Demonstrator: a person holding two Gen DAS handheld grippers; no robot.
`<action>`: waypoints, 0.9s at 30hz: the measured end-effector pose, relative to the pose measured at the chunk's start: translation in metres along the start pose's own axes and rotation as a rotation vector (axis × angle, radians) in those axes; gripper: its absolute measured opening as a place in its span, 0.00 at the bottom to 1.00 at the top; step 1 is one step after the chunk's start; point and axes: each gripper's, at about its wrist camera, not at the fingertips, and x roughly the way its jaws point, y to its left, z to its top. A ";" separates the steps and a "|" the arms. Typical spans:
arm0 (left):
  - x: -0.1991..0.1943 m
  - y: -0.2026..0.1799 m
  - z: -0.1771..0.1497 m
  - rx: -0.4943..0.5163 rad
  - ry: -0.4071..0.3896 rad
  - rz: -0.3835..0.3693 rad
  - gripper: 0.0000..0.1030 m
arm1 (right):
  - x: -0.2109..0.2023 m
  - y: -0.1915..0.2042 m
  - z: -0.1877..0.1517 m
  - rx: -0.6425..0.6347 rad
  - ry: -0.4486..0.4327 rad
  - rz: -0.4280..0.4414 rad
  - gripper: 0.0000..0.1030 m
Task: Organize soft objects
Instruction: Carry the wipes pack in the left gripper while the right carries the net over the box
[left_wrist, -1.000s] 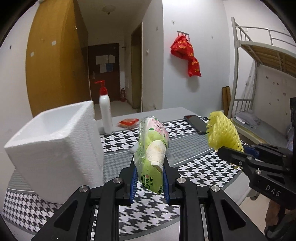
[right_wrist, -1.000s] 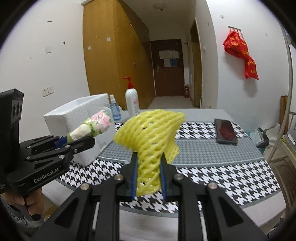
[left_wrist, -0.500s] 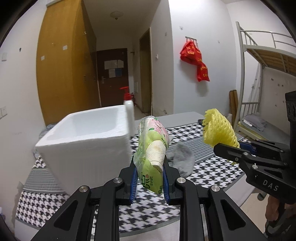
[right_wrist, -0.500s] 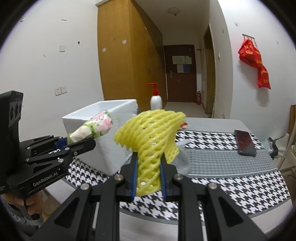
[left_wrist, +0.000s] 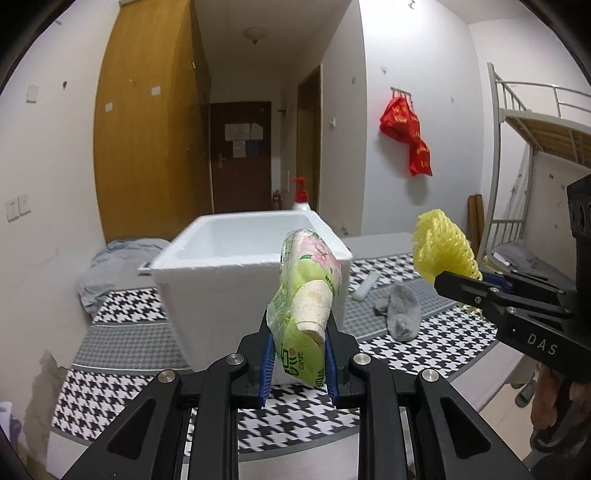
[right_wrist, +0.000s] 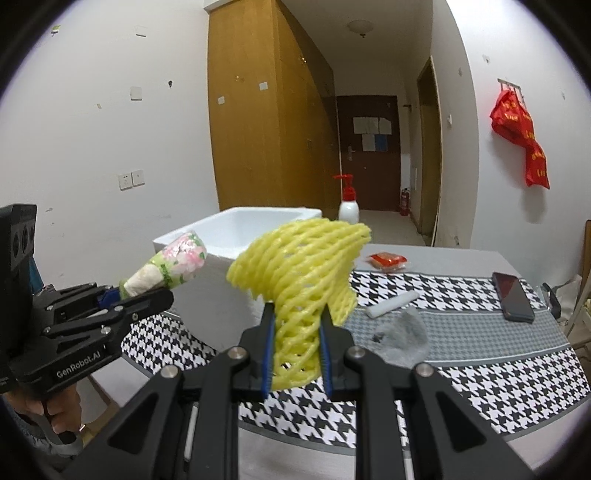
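Note:
My left gripper (left_wrist: 298, 354) is shut on a green flowered tissue pack (left_wrist: 308, 291) and holds it up in front of the white foam box (left_wrist: 221, 280). The pack also shows in the right wrist view (right_wrist: 173, 264). My right gripper (right_wrist: 297, 354) is shut on a yellow foam net sleeve (right_wrist: 303, 273), held above the table right of the box (right_wrist: 236, 236). The sleeve also shows in the left wrist view (left_wrist: 441, 251). A grey sock (left_wrist: 400, 310) lies on the houndstooth table (left_wrist: 369, 410); it also shows in the right wrist view (right_wrist: 404, 338).
A white tube (right_wrist: 391, 303), a red packet (right_wrist: 388, 260), a dark phone (right_wrist: 512, 296) and a pump bottle (right_wrist: 348, 205) are on the table behind. A bunk bed (left_wrist: 535, 155) stands at the right. A grey cloth heap (left_wrist: 110, 266) lies left of the box.
Both grippers have swung left with their loads. The foam box has come from the left side to straight ahead of my left gripper, and the grey sock has come into view.

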 end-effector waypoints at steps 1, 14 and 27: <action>-0.005 0.004 0.000 -0.007 -0.012 0.010 0.24 | -0.002 0.003 0.001 -0.006 -0.006 0.002 0.23; -0.037 0.034 -0.002 -0.073 -0.078 0.109 0.24 | 0.002 0.020 0.018 -0.073 -0.040 0.047 0.23; -0.043 0.068 -0.004 -0.127 -0.079 0.207 0.24 | 0.028 0.039 0.042 -0.114 -0.054 0.119 0.23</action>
